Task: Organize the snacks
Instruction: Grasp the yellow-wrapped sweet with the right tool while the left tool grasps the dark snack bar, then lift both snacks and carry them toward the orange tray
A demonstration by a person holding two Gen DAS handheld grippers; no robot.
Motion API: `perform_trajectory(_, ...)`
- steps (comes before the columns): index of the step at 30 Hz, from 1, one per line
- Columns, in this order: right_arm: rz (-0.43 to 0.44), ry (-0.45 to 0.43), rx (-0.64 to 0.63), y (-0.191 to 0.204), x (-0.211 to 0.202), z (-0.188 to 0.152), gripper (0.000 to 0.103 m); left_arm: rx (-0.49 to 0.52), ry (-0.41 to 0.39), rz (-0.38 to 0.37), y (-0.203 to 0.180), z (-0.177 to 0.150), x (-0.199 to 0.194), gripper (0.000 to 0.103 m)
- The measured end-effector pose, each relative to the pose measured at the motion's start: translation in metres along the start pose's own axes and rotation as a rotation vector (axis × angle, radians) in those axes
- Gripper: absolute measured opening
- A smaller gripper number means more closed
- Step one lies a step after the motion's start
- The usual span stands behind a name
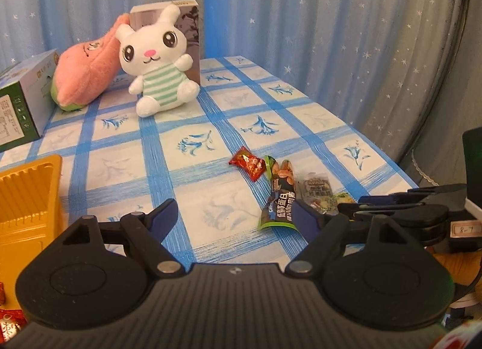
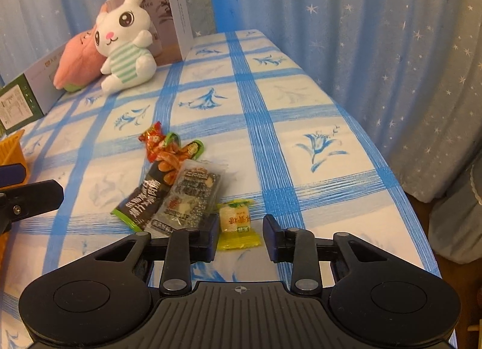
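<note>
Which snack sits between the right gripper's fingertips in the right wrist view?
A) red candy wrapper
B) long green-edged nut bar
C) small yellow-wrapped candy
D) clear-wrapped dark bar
C: the small yellow-wrapped candy lies on the tablecloth in the gap of the right gripper, pads not yet touching it.

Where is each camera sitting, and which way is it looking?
Left wrist: rides the left gripper, looking across the table at the bunny plush; the right gripper pokes in.
Right wrist: rides the right gripper, looking down at the yellow candy between its fingers.
Both show the bunny, red candy and checked tablecloth.
</note>
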State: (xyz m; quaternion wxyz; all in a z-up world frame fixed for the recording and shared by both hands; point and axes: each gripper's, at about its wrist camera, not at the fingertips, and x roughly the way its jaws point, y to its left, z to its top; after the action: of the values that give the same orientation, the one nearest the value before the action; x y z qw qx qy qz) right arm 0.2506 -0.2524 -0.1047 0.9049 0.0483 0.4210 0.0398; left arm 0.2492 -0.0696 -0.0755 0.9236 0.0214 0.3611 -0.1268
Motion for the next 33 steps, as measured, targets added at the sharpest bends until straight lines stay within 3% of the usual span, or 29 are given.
perform_trajectory(5,0.0,-0.008,-0.023,0.003,0.001,0.001,0.027,-0.007,0.042,-0.033,-0.002,-0.002,0.017,0.079)
perform_trajectory(12,0.022,-0.059,0.063,-0.008,-0.016,0.006,0.027,0.01,0.062,-0.083,-0.012,0.0,0.044,0.067)
perform_trajectory(17,0.028,-0.064,0.104,-0.013,-0.02,0.006,0.027,0.024,0.073,-0.107,-0.022,0.005,0.064,0.053)
perform_trajectory(22,0.036,-0.073,0.124,-0.015,-0.021,0.007,0.027,0.052,0.082,-0.117,-0.03,0.005,0.084,0.041)
perform_trajectory(33,0.038,-0.063,0.133,-0.016,-0.018,0.006,0.027,0.07,0.07,-0.114,-0.039,0.006,0.099,0.029)
